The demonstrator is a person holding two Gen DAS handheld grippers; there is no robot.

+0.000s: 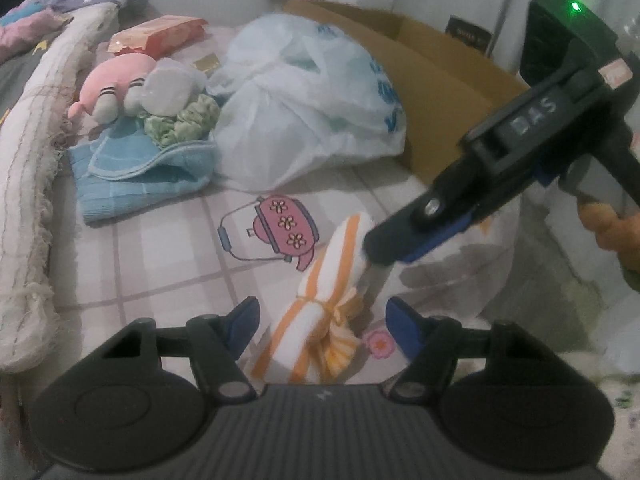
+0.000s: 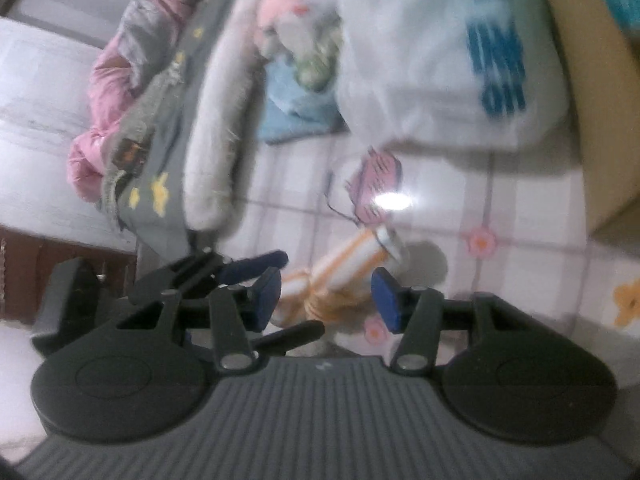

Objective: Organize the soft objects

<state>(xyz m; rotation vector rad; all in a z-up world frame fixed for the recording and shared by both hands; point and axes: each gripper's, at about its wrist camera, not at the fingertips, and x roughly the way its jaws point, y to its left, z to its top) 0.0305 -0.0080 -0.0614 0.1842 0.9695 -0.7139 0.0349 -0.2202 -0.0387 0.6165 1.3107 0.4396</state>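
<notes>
The orange-striped rolled cloth point(image 1: 320, 300) lies low in the frame between the left gripper point(image 1: 322, 322)'s parted pads – untouched; the right gripper point(image 1: 370, 254), open, should be closed squarely mid-roll.

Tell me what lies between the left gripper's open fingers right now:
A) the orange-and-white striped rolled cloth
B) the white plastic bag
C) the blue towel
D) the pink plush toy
A: in the left wrist view the orange-and-white striped rolled cloth lies on the bed sheet between the fingers of the left gripper, which stand apart from it.
</notes>
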